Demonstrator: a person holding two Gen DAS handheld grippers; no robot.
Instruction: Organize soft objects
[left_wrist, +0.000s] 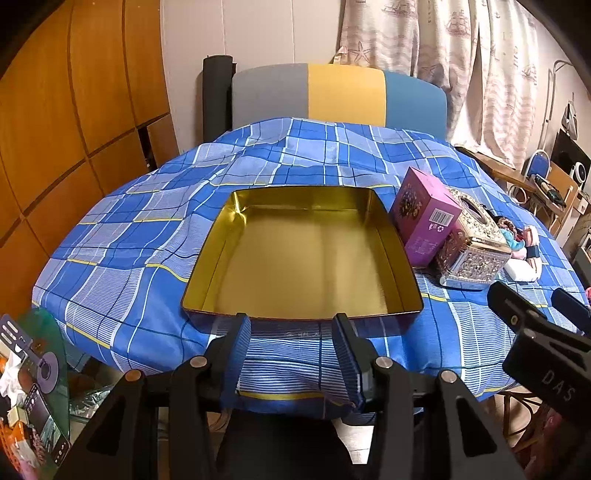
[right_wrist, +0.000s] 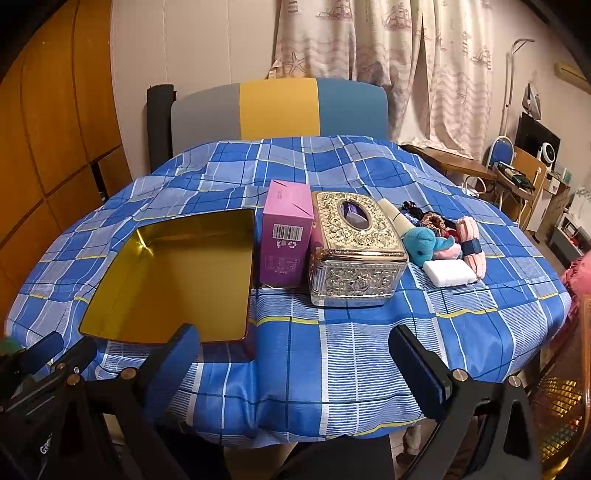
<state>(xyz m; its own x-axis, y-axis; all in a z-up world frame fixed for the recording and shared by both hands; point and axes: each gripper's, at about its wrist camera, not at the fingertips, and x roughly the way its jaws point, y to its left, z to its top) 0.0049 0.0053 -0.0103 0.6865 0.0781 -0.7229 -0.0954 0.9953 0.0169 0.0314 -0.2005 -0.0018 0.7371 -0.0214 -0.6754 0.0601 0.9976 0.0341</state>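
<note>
One gold tin, one pink box, one ornate tissue box and one heap of soft items sit on the tabletop. Left gripper and right gripper both gape, holding nothing. The tin lies at the left gripper's twelve o'clock; the heap at the right gripper's one o'clock.

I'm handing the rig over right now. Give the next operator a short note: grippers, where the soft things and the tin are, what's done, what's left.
Left gripper: open, empty, at the near rim of the gold tin.
Right gripper: open, empty, over the bare tablecloth near the table edge.
Tin: sits left on the table, nothing in it.
Soft things: all in a pile right of the silver tissue box: blue plush toy, white sponge block, pink yarn, scrunchies.
A pink carton stands between tin and tissue box.
Done: nothing moved into the tin yet.
Left: probably carry each soft item into the tin.
</note>
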